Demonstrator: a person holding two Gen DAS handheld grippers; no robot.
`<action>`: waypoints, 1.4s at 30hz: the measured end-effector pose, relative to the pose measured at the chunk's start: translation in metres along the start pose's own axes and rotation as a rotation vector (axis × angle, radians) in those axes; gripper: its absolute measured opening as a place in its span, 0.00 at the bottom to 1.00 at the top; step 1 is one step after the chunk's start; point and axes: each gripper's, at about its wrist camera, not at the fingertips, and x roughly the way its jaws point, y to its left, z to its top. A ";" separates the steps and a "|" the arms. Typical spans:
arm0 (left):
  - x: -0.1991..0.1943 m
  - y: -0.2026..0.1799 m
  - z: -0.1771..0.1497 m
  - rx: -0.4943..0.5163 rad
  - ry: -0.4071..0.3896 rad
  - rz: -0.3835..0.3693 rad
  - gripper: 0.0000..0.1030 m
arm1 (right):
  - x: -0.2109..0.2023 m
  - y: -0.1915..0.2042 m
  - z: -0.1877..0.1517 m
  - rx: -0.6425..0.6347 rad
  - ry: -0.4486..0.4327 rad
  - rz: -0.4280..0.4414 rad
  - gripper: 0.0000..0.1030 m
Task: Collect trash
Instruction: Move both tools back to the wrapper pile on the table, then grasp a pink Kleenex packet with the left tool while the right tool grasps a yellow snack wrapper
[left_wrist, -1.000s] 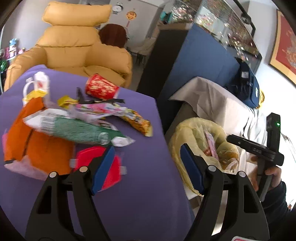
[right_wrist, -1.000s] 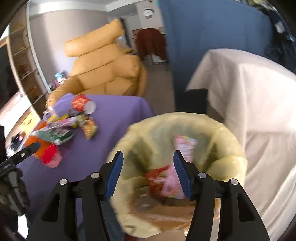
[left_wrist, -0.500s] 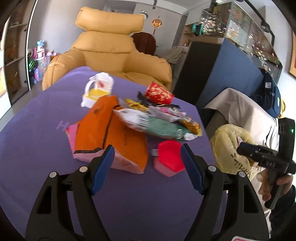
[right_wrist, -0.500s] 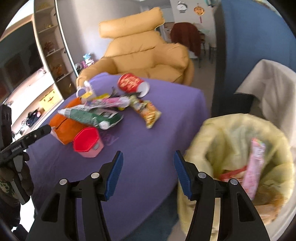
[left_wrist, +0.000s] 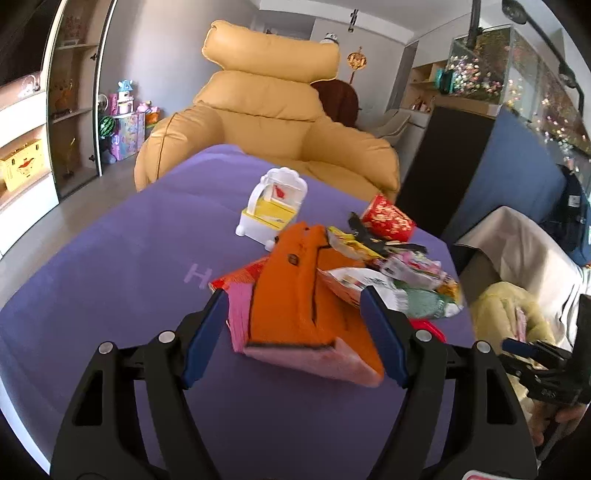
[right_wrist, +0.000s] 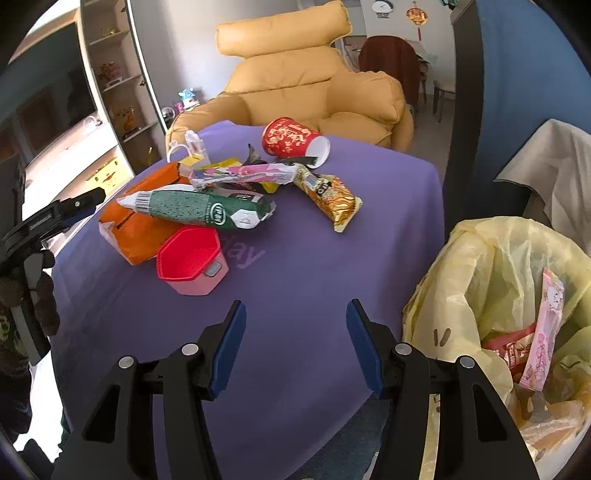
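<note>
A pile of trash lies on the purple table (right_wrist: 295, 295): an orange-and-pink carton (left_wrist: 299, 306) (right_wrist: 140, 225), a green-and-white wrapper (right_wrist: 199, 210), a pink wrapper (right_wrist: 243, 173), an orange snack pack (right_wrist: 328, 195), a red paper cup (right_wrist: 291, 138) on its side and a red-and-pink tub (right_wrist: 192, 262). My left gripper (left_wrist: 295, 332) is open, its jaws on either side of the carton's near end. My right gripper (right_wrist: 295, 343) is open and empty above the table's near edge. A yellow-lined bin (right_wrist: 509, 295) at the right holds wrappers.
A white-and-yellow toy (left_wrist: 273, 210) stands behind the pile. A yellow armchair (left_wrist: 266, 122) is beyond the table. A cloth-covered piece (right_wrist: 554, 162) and a blue panel (right_wrist: 498, 92) stand at the right. Shelves (left_wrist: 44, 110) line the left wall.
My left gripper swung left from the bin side and closed in on the orange carton. My right gripper turned away from the bin toward the table and the pile.
</note>
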 end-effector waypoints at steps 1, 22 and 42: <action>0.005 0.001 0.002 -0.002 0.007 -0.003 0.68 | 0.001 0.000 0.000 0.004 0.003 -0.002 0.52; 0.000 0.013 -0.004 0.028 0.090 -0.034 0.33 | 0.026 0.022 0.078 -0.058 -0.026 0.166 0.52; 0.130 -0.119 0.061 0.315 0.365 -0.364 0.45 | 0.039 -0.075 0.094 0.074 -0.092 -0.042 0.52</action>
